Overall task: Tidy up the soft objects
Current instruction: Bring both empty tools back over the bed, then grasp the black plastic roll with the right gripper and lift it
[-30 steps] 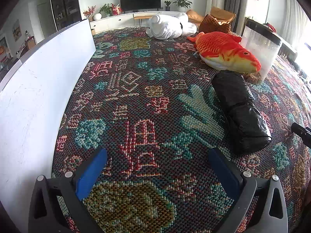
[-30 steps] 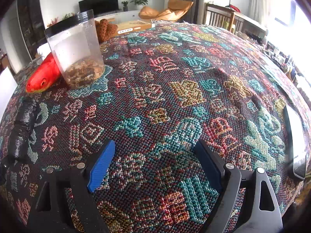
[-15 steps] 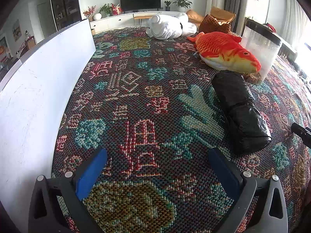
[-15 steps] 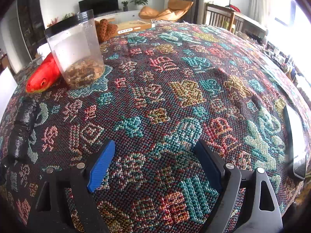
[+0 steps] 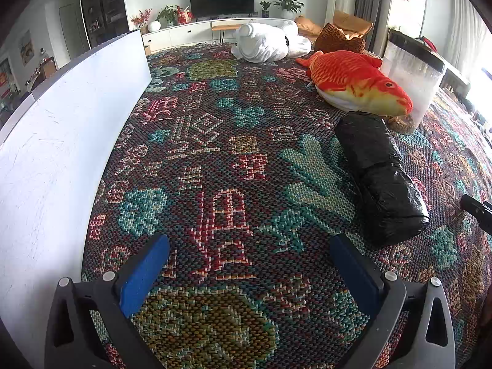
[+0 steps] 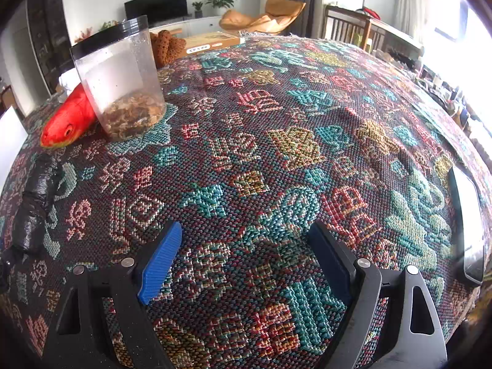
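Presently both grippers hover wide, empty, over the patterned cloth (image 5: 215, 141) on the worktop.
Left gripper (image 5: 249, 261) and right gripper (image 6: 246, 246) grip nothing. Orange fish plush (image 5: 353, 83) lies against the clear jar (image 6: 120, 77); black wrapped bundle (image 5: 378, 172) just before its snout; white plush (image 5: 267, 43) and brown knitted item (image 5: 338, 37) at far edge.
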Demonstrator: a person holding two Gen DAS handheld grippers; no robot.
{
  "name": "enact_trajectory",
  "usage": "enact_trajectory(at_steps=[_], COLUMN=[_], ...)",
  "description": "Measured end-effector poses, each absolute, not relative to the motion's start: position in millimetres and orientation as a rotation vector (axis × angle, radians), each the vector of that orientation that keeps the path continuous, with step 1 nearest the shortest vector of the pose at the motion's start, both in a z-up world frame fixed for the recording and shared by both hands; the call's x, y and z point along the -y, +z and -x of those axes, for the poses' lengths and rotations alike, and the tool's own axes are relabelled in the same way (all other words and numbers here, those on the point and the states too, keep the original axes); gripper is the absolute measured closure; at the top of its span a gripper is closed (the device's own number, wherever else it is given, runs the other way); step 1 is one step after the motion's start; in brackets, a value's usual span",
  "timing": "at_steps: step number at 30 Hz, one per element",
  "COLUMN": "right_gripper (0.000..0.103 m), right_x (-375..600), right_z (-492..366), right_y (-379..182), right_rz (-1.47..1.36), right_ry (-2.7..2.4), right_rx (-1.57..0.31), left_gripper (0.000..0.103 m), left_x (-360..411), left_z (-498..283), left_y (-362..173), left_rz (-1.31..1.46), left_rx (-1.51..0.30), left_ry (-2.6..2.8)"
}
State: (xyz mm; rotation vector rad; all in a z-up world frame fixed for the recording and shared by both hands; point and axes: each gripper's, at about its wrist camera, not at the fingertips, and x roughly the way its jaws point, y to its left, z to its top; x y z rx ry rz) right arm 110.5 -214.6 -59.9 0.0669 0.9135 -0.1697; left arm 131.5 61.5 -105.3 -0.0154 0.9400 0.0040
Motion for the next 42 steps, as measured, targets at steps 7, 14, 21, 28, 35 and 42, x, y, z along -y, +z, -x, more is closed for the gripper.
enact_trajectory(at_steps=[7,14,21,28,35,42], right_gripper=[0.016,0.016,0.016,0.016,0.016,0.016], right_x=[215,215,215,215,214,159], right_z=[-111,-110,-110,-111,-110,-109], right_y=[-60,-60,-60,-60,-60,-20], right_rz=[-0.067,-0.067,-0.067,-0.067,-0.066,-0.187], right_ry=[-0.169,-0.169,-0.169,-0.169,-0.169,0.2], right_rx=[-0.914,-0.913,-0.913,-0.914,-0.913,-0.842], left_gripper=[0.0,0.0,0.0,0.0,0.0,0.0], left_x=[-62,-62,-62,-62,-62,-62], left_z=[-132,-132,-132,-132,-132,-132], left_y=[-105,-105,-105,-105,-105,-105], left_rz=[0.016,0.016,0.016,0.016,0.016,0.017], left_rx=[-0.94,-0.94,-0.94,-0.94,-0.94,-0.94], left_ry=[0.004,0.004,0.004,0.004,0.004,0.004])
